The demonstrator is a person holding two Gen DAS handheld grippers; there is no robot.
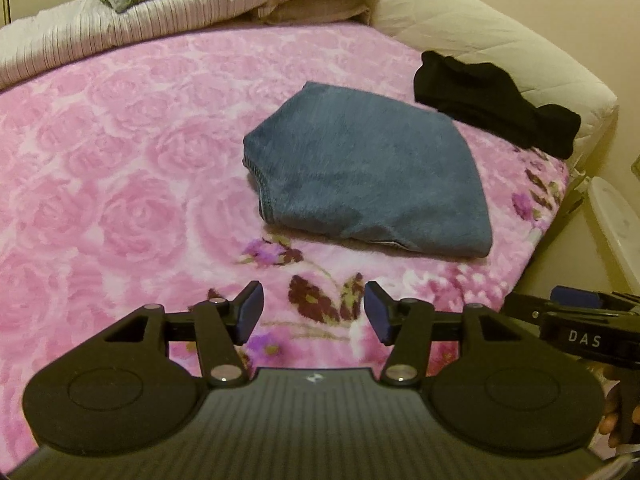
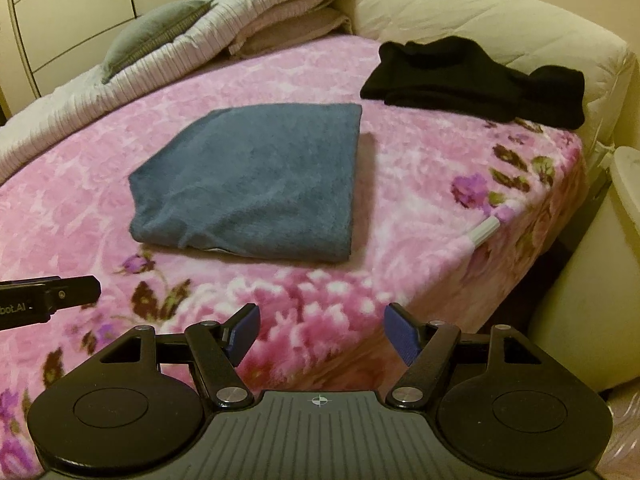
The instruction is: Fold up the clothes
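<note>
A pink floral blanket (image 2: 100, 152) covers the bed and forms the working surface; its right edge drops over the mattress side, with a pale rounded container (image 2: 592, 280) standing just beside that drop. Along the far edge lie ribbed off-white bedding (image 2: 132, 76), a grey-green cushion (image 2: 152, 36) and a cream quilted mattress edge (image 2: 460, 8). The folded blue garment (image 2: 256, 180) lies flat near the middle of the blanket, corners squared (one seam edge shows at its near side). A crumpled black garment (image 2: 472, 80) lies beyond it, toward the far right corner, apart from the blue one. Bare blanket remains to the left of the blue garment and between it and both tools. The left gripper (image 1: 314, 312) hovers over the near blanket, jaws spread, nothing between them. The right gripper (image 2: 322, 332) hovers near the blanket's right edge, jaws spread wide, likewise empty.
</note>
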